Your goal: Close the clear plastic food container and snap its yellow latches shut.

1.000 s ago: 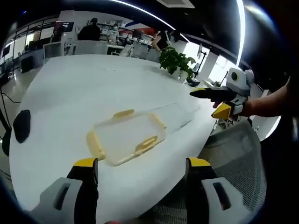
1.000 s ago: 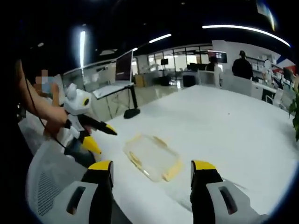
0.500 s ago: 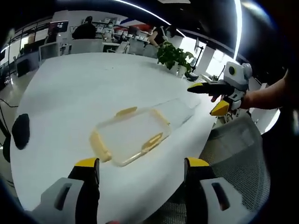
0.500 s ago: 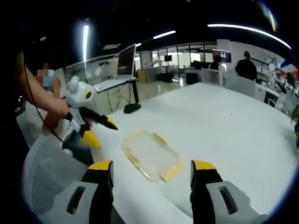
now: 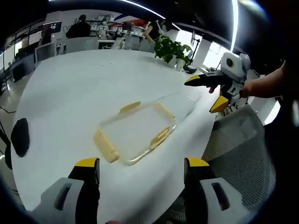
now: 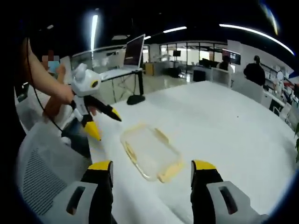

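A clear plastic food container [image 5: 135, 133] with yellow latches [image 5: 106, 145] lies flat on the white table [image 5: 70, 84], near its front edge. A clear part [image 5: 180, 105] reaches out from its right side; I cannot tell what it is. My left gripper [image 5: 141, 163] hovers open just short of the container, holding nothing. To the right, a hand holds my right gripper [image 5: 204, 94] open in the air beyond the table edge. In the right gripper view the container [image 6: 149, 151] lies ahead of the open right gripper [image 6: 152, 165], with the left gripper [image 6: 107, 127] open at its left.
A black object [image 5: 20, 135] sits at the table's left edge. A potted plant [image 5: 173, 49] stands at the far side. A grey mesh chair [image 5: 233, 140] is by the near edge. A monitor on a stand [image 6: 133, 51] stands beyond the table. People are at far desks.
Both views have shifted a little with the hands. The container lies where it was. Both grippers are still open and apart from it.
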{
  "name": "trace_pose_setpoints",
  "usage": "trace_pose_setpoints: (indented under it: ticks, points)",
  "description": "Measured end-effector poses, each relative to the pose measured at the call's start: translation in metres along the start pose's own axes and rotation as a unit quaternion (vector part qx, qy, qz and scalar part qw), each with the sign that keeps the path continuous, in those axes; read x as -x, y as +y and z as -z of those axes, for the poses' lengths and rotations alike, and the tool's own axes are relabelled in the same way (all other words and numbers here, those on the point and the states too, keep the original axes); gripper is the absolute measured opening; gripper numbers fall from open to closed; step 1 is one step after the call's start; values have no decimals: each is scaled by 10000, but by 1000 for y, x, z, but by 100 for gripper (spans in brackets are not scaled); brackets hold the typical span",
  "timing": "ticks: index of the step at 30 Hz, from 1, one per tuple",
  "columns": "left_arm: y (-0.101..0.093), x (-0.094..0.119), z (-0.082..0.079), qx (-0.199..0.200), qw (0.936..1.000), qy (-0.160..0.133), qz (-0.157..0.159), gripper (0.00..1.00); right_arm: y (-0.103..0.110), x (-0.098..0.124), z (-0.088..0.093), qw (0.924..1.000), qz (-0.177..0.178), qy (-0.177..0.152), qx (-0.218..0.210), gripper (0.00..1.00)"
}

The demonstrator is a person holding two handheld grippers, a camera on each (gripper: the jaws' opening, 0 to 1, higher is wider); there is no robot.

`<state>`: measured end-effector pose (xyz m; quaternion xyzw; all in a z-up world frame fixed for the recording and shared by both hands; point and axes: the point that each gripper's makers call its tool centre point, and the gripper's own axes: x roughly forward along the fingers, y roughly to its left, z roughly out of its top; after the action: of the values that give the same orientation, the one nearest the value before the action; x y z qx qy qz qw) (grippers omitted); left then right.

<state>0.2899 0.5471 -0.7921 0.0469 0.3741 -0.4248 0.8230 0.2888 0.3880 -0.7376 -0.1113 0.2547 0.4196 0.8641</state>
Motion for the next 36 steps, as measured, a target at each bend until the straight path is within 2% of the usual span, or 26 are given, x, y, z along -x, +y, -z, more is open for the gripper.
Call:
trace_pose_setpoints:
  ticks: [8, 18, 20, 27, 34, 36]
  points:
    - [4, -3, -3, -367, 9990, 172, 198, 74, -4, -14, -3, 9994, -140, 188, 246, 67]
    - [14, -9, -12, -535, 9977, 270, 309, 73, -10, -28, 0, 9982, -228, 387, 394, 67]
    - [15, -11, -11, -664, 9966, 334, 362, 73, -11, -29, 1, 9979, -257, 421, 423, 67]
    - [17, -14, -8, -737, 9949, 475, 490, 73, -13, -34, 3, 9960, -386, 579, 563, 68]
    - [21, -17, -7, -850, 9929, 602, 571, 73, -12, -40, 9, 9905, -583, 798, 960, 68]
    - [22, -18, -8, -889, 9922, 631, 599, 73, -13, -42, 11, 9904, -616, 821, 930, 68]
